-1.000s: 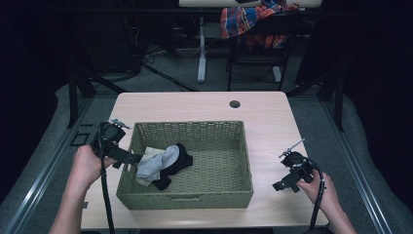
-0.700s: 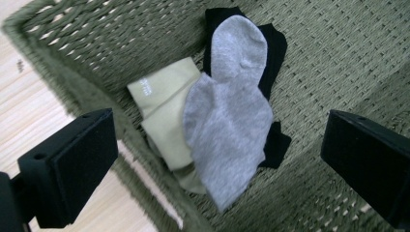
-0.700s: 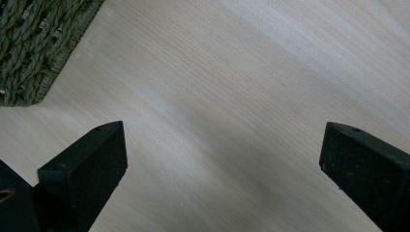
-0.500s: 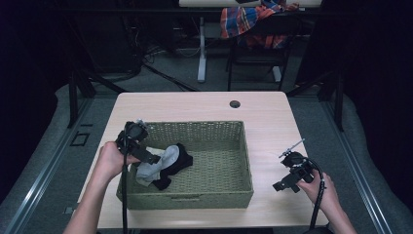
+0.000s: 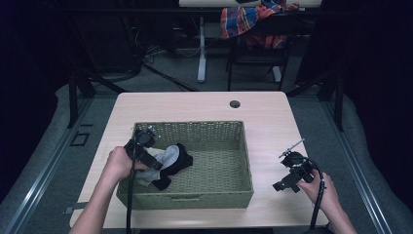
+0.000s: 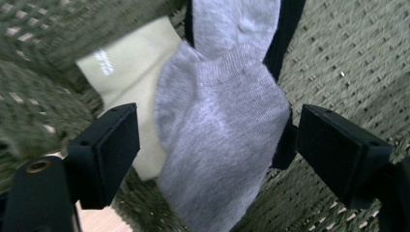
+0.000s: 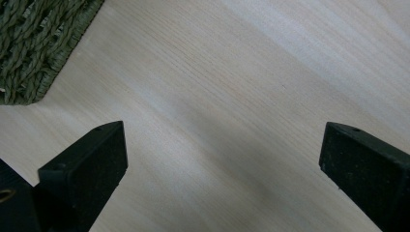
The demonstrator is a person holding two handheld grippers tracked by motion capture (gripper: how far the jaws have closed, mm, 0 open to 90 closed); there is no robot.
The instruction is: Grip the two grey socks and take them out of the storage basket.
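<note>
Overhead, a pale wooden table (image 5: 204, 107) is standing on grey carpet in a dark room, a plaid cloth (image 5: 258, 22) draped over a chair behind its far edge and a small round hole (image 5: 234, 104) near that edge. A green woven basket (image 5: 219, 195) is sitting toward the near left of the table. The left gripper (image 5: 155, 163) is reaching over the basket's left wall onto a heap of socks (image 5: 168, 163) lying in the left end, its long axis running from near left to far right. The right gripper (image 5: 281, 185) is hovering released by the near right corner.

Along the left gripper (image 6: 215, 140), the jaws have just been closing around a grey sock (image 6: 222, 145), pads not yet pressing; cream and black socks are lying beneath.

Along the right gripper (image 7: 220, 164), the jaws are standing wide over bare table (image 7: 241, 87), the basket (image 7: 34, 43) corner beside.
</note>
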